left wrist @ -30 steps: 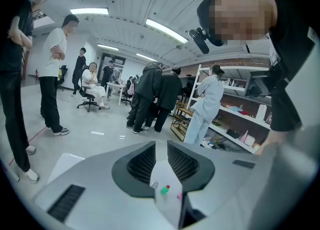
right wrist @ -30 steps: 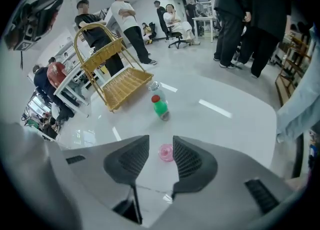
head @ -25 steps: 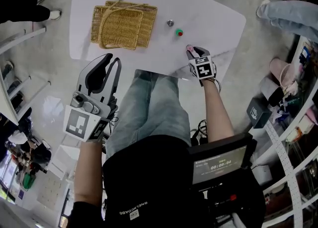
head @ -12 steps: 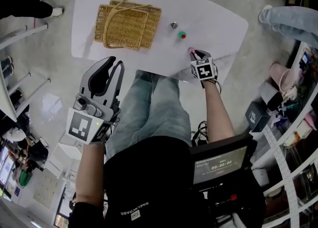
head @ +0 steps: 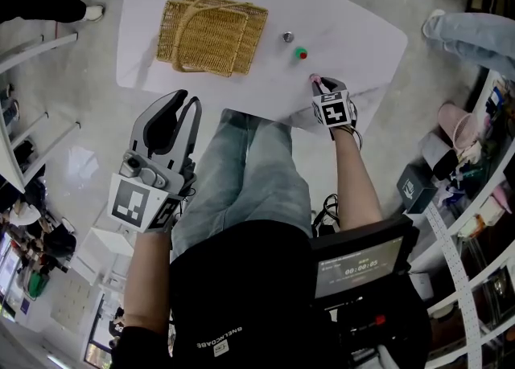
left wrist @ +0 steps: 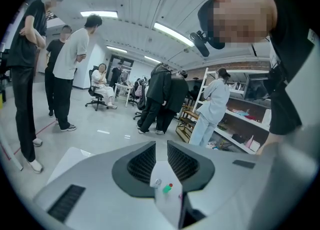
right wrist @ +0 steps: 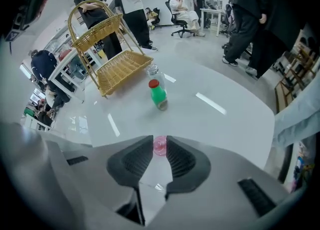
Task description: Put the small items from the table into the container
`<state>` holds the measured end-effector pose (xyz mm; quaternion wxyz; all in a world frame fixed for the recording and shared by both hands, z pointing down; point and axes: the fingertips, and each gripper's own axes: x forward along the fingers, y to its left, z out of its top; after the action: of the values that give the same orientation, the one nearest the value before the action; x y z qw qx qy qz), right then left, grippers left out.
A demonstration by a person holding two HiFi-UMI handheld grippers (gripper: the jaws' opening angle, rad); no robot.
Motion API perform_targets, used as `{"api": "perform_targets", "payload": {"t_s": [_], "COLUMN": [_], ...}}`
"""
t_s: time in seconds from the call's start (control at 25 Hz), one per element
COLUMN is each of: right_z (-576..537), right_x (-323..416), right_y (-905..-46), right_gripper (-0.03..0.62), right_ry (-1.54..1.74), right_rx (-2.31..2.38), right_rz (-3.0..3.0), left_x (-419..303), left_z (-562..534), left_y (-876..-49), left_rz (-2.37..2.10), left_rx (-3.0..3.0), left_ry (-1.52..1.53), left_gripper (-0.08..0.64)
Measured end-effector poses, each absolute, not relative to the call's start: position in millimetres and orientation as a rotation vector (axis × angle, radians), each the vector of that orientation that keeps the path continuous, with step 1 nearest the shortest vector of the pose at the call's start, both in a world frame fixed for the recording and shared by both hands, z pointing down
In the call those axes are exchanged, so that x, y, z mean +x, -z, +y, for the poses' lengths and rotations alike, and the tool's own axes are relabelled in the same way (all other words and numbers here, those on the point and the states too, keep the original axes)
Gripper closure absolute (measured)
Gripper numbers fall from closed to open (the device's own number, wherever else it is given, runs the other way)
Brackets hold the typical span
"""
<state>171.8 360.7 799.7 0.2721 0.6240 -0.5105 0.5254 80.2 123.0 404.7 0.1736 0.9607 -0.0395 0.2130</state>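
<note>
A small pink item (right wrist: 159, 145) sits on the white table (head: 346, 30) near its front edge, and my right gripper (right wrist: 160, 149) points steeply down, shut on it. In the head view the same gripper (head: 319, 82) covers most of the pink item (head: 314, 78). Beyond it lie a green bottle with a red cap (right wrist: 158, 95) and a small clear jar (right wrist: 153, 71). The wicker basket (head: 213, 34) with its hoop handle stands at the table's far left. My left gripper (head: 181, 100) hangs off the table over the person's lap, open with nothing between its fingers.
The green bottle (head: 301, 53) and the jar (head: 287, 36) lie between the basket and my right gripper. People stand on the floor around the table. Shelves with clutter line the right side.
My right gripper stays at the pink item by the table's front edge. The left gripper has hardly moved. The head view has shifted a little.
</note>
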Motion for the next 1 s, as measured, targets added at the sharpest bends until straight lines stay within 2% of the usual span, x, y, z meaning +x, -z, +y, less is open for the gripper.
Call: {"api": "perform_targets", "payload": {"t_s": [0.44, 0.8, 1.0], "right_z": [349.8, 279.8, 225.3], "right_x": [172.3, 182.9, 190.0], "right_y": [-783.7, -670.9, -607.8], "right_gripper": [0.512, 0.512, 0.512], "right_ry": [-1.375, -1.199, -1.087], "right_rx": [1.692, 1.662, 1.582], "right_rz": [-1.383, -1.563, -1.664], "left_x": [70.8, 53.1, 41.1], "left_z": [113.9, 104.8, 105.5], "left_y": [-405.7, -381.9, -377.4], "left_rz": [-0.144, -0.151, -0.154], "left_rx": [2.717, 2.726, 2.762], "left_ry": [-0.565, -0.422, -0.453], "left_gripper": [0.505, 0.505, 0.505]}}
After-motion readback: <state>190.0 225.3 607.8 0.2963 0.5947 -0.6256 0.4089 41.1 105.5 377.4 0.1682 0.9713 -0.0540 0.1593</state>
